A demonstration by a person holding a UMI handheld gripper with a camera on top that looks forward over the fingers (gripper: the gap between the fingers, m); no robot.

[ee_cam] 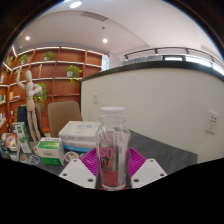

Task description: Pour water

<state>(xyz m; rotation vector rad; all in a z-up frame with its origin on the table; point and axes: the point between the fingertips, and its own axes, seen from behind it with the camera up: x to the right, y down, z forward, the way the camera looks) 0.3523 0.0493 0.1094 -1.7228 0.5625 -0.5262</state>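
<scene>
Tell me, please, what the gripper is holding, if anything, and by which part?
The gripper holds a clear plastic cup, both pink pads pressing its lower sides, upright.

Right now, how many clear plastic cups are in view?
1: the clear cup stands between the tongs, their pink pads at either side of its base. Others may be hidden behind the boxes beside it.

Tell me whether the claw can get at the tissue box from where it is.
Probably not directly: the claw has a clear plastic cup between its fingers, and the tissue box sits beyond, off to the side.
</scene>
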